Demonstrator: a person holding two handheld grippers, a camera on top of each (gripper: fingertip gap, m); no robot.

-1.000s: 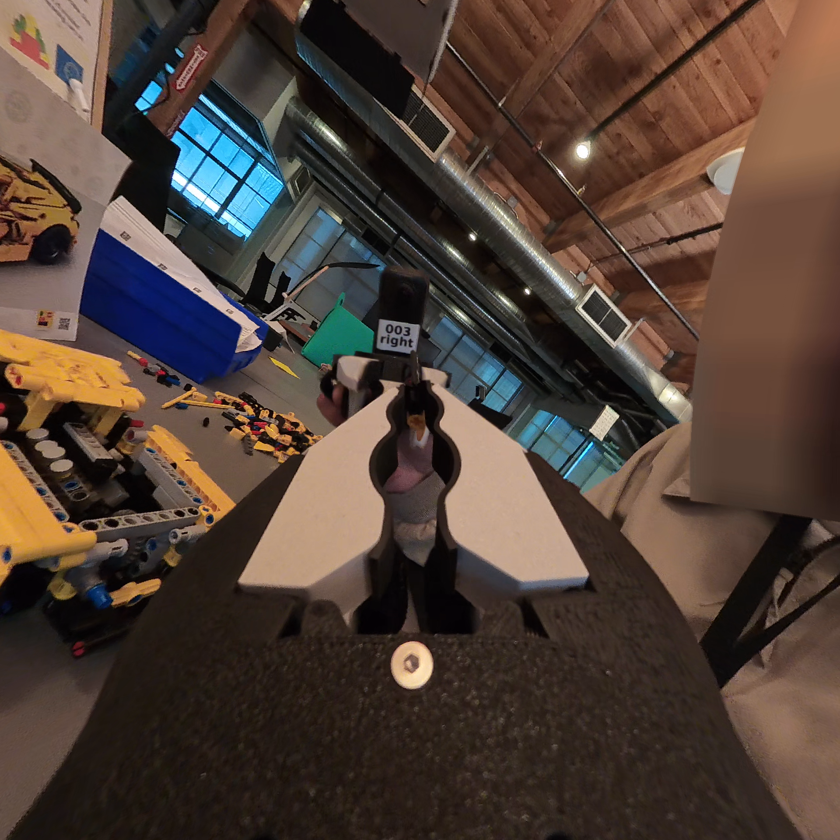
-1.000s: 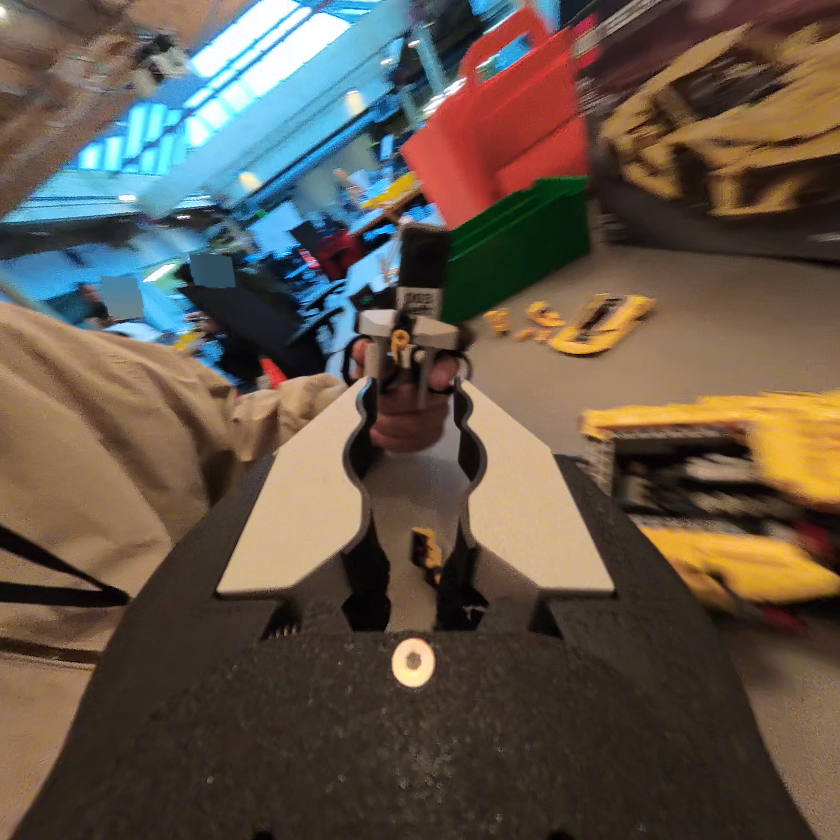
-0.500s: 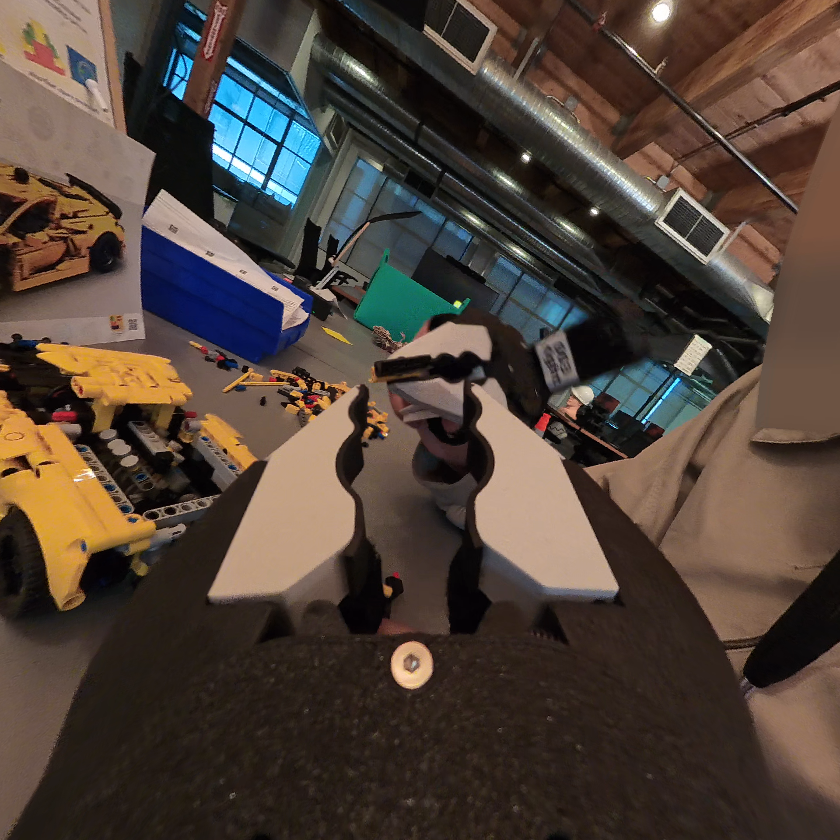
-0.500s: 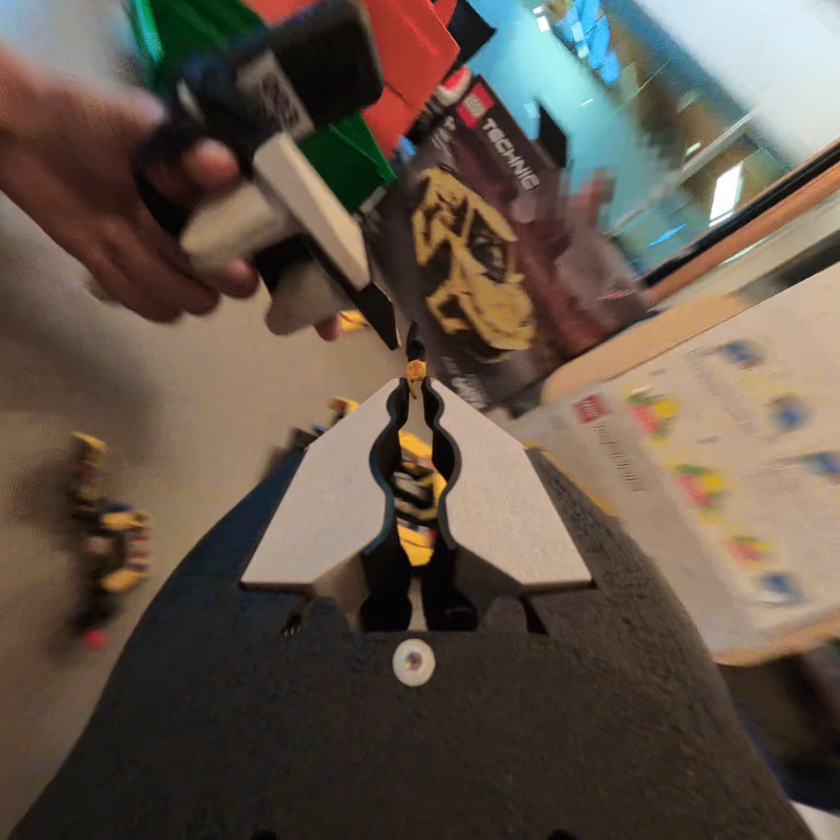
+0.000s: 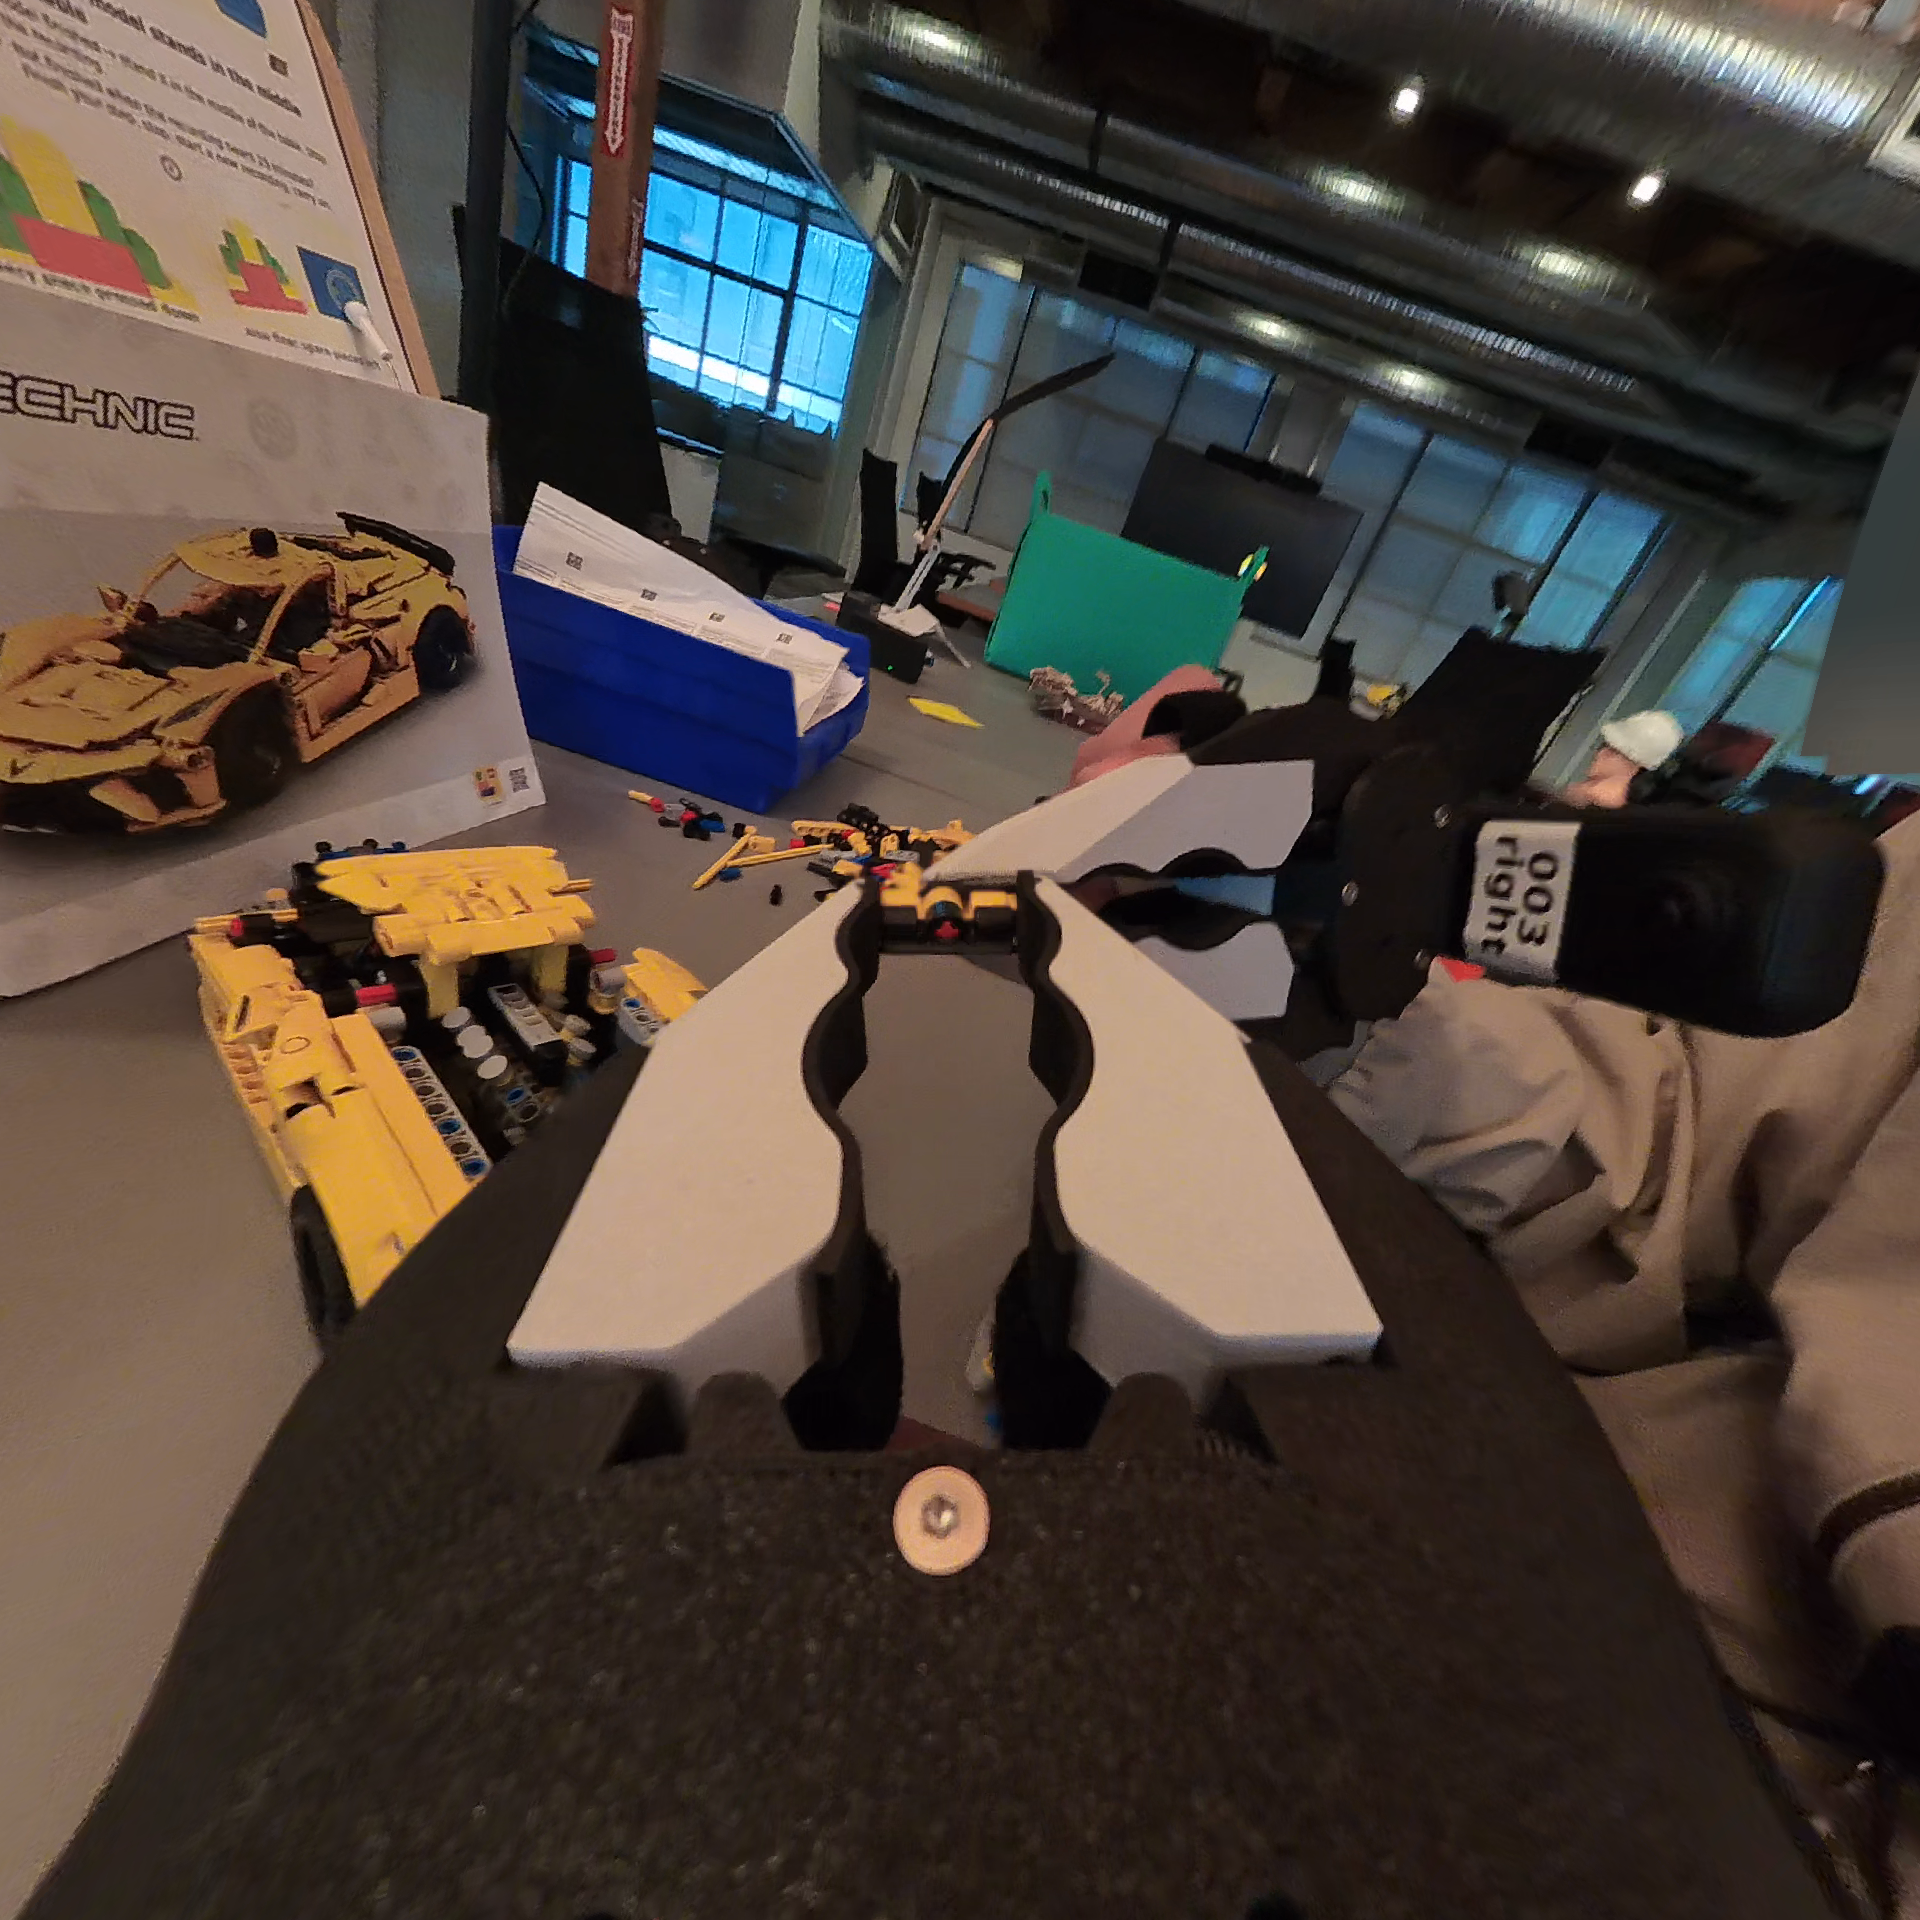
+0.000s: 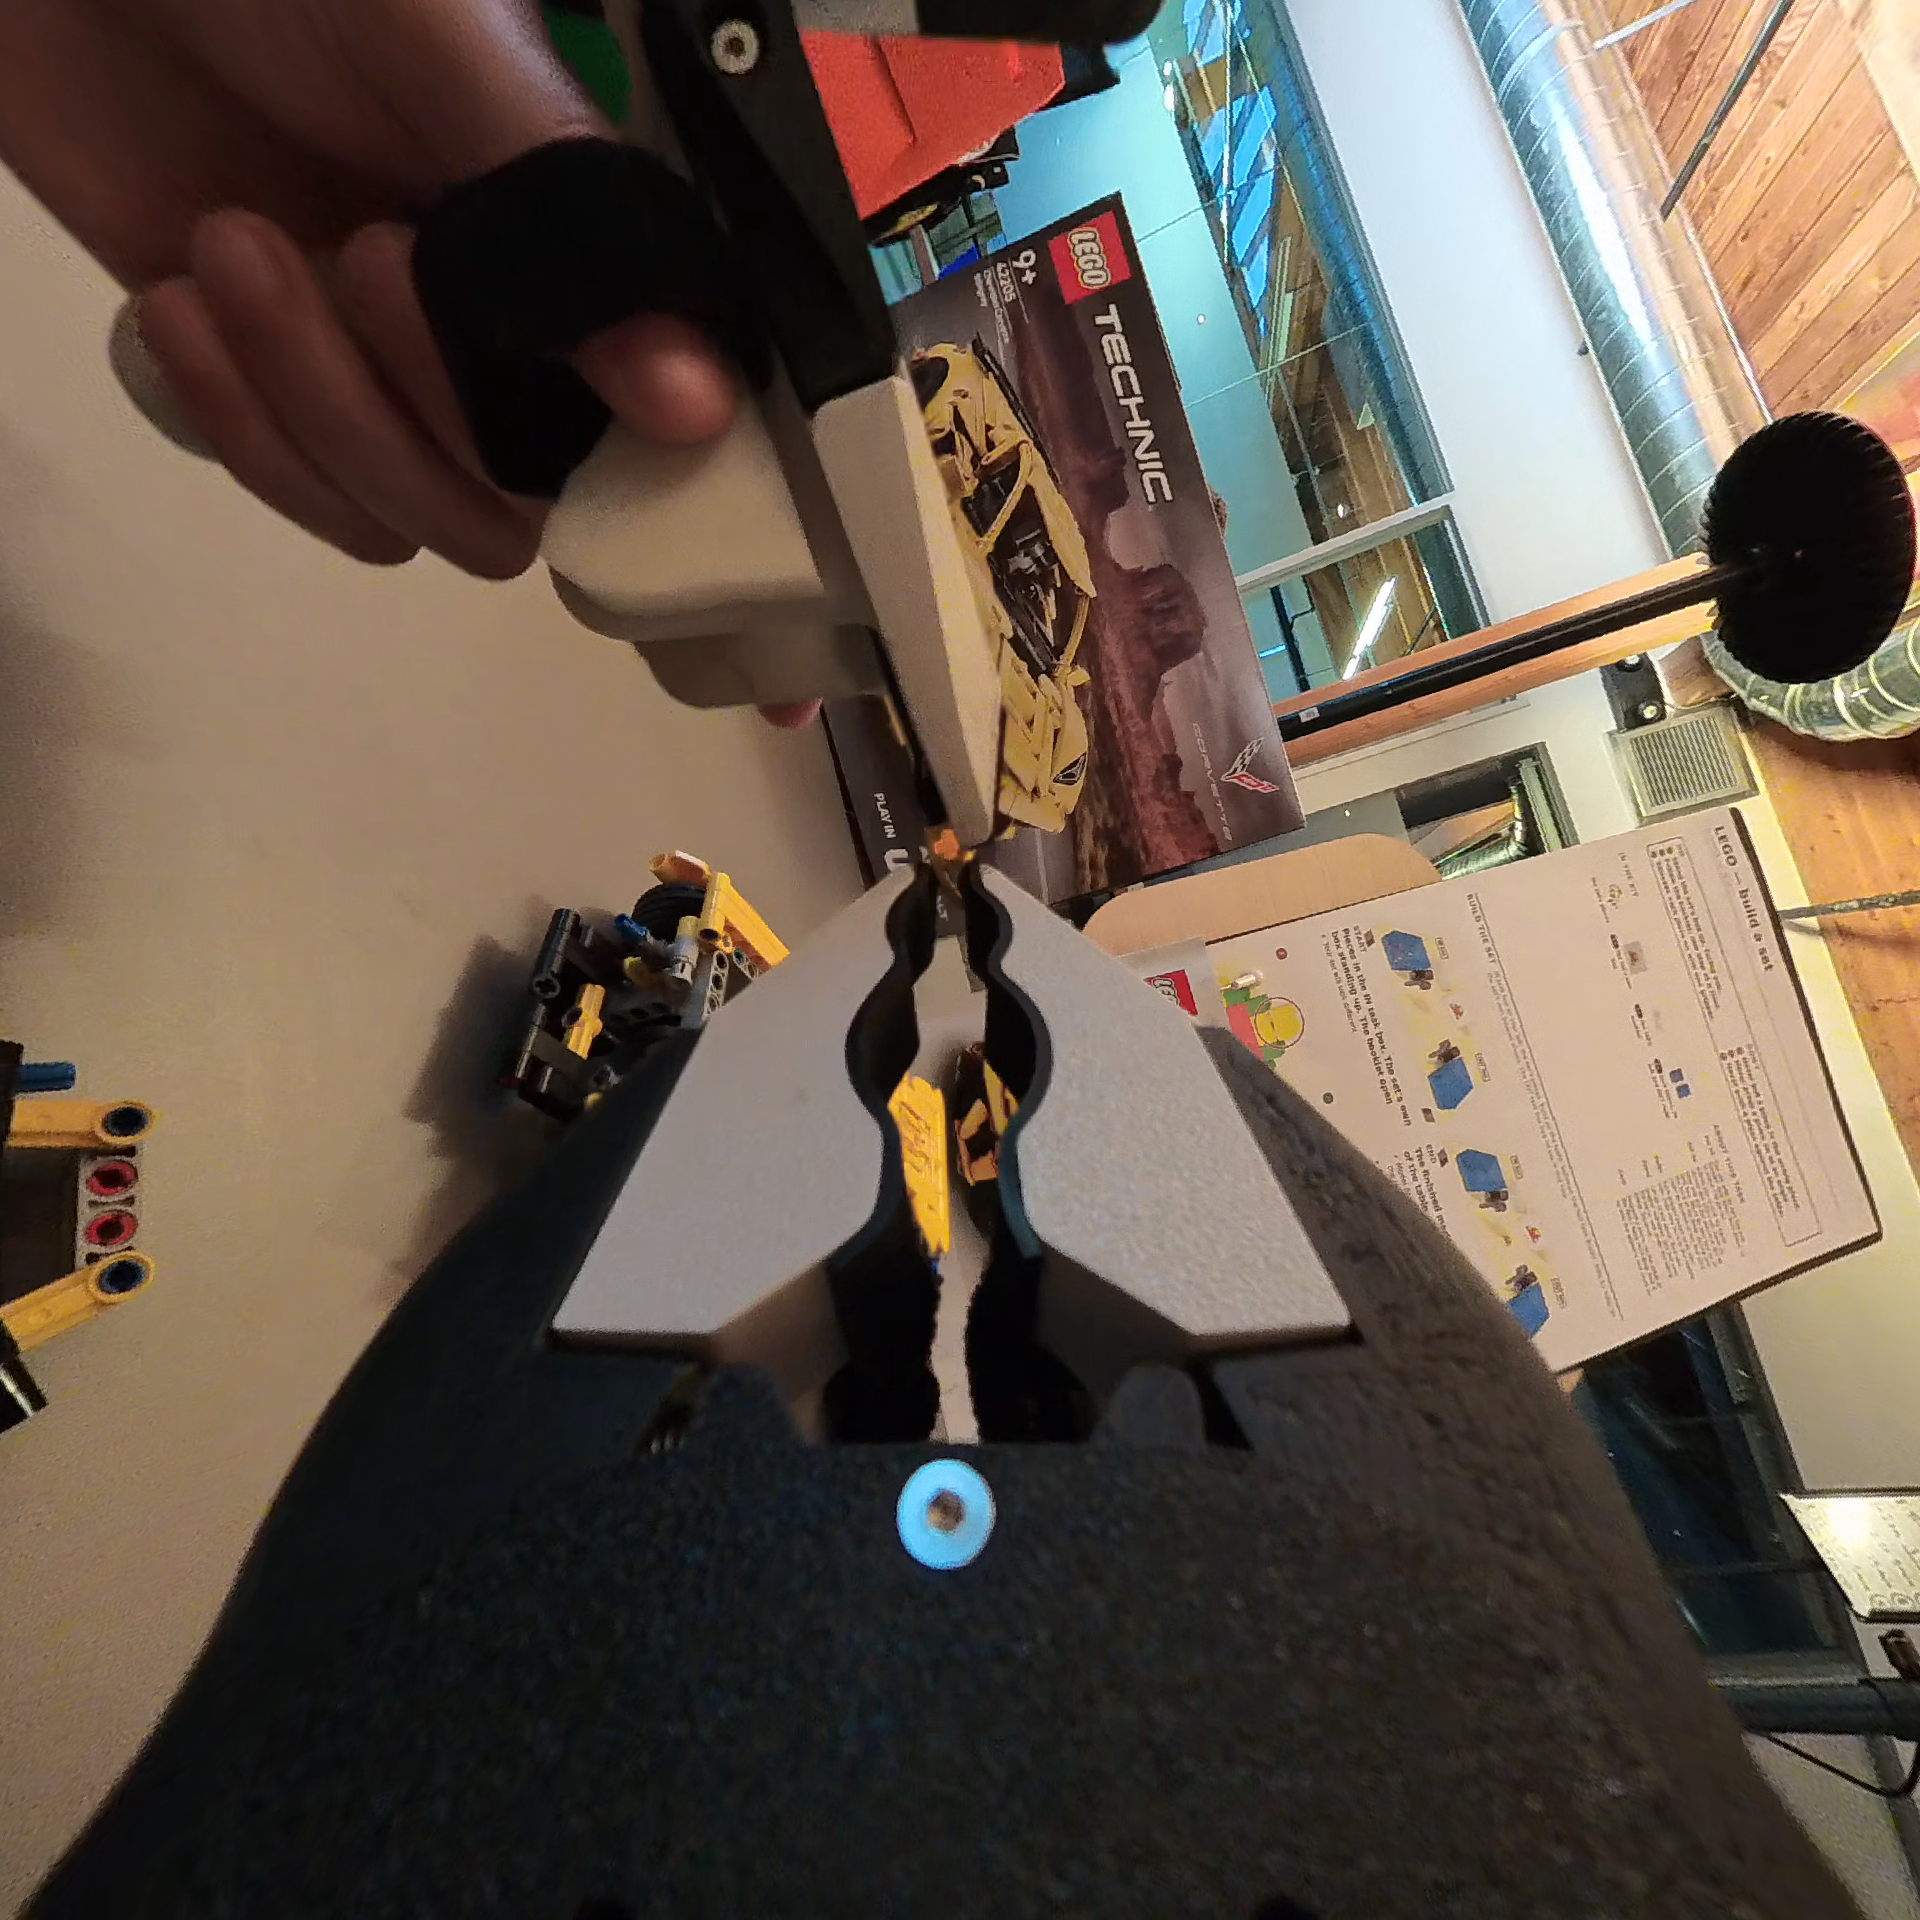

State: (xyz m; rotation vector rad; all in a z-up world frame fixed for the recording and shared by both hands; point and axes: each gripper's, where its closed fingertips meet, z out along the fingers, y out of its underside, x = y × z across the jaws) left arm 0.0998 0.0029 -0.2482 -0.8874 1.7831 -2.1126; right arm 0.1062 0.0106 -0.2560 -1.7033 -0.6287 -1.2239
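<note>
My right gripper (image 6: 943, 883) is shut on a small yellow-orange brick piece (image 6: 945, 847) at its tips. In the left wrist view it (image 5: 940, 876) reaches in from the right, turned on its side. My left gripper (image 5: 943, 896) has its fingers about a brick's width apart. A small yellow and black brick assembly (image 5: 948, 920) shows right between its tips; I cannot tell whether it is pinched or lies behind. The two grippers' tips meet. In the right wrist view one left finger (image 6: 935, 623) comes down from above, held by a hand (image 6: 312, 364).
A half-built yellow brick car (image 5: 395, 1018) lies left on the grey table, before a booklet (image 5: 239, 644). A blue bin (image 5: 675, 707) and loose pieces (image 5: 831, 831) lie beyond. A dark box (image 6: 1091, 571), an instruction board (image 6: 1507, 1091) and a small sub-assembly (image 6: 634, 987) show in the right view. Only a small space, under 4 cm, lies between the two pairs of fingers. From either gripper's tips it is about 15 cm to the half-built yellow brick car (image 5: 395, 1018).
One second ago my left gripper held the small piece and the right was open. The right has since taken it. Now the left has tilted down, its fingers narrower, and the tips meet.
</note>
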